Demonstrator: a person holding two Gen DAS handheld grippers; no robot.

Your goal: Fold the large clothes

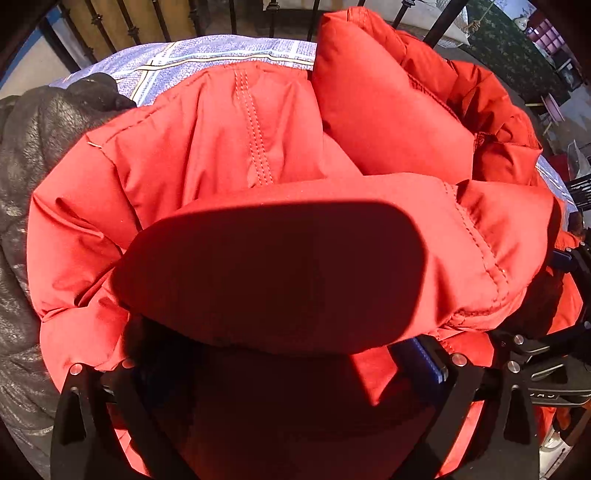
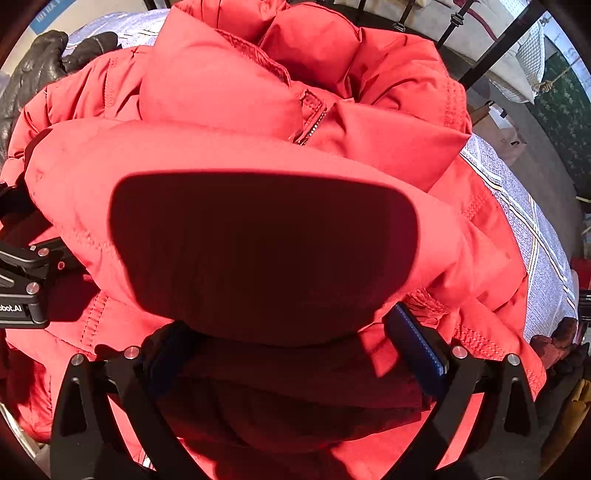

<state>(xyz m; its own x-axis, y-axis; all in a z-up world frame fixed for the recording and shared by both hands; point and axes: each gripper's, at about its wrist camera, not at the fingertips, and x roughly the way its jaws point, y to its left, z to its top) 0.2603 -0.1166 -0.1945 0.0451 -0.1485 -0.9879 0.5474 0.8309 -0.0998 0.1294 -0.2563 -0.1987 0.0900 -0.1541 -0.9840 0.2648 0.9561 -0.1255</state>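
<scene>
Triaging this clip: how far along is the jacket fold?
Done: the red jacket is bundled on the blue plaid sheet, with puffy folds lapped over each other. In hand: nothing; the left gripper and right gripper stand open, straddling its near edge without gripping. Left: it looks lumpy, zipper exposed, so probably tidying. The black leather jacket beside it lies unfolded.

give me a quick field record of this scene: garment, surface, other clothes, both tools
garment: red puffer jacket, bunched in a puffy heap, zipper showing
surface: blue checked bedsheet
other clothes: black leather garment beside the jacket
left tool: open, fingers astride jacket padding
right tool: open, fingers astride jacket padding
background: dark metal railing
</scene>
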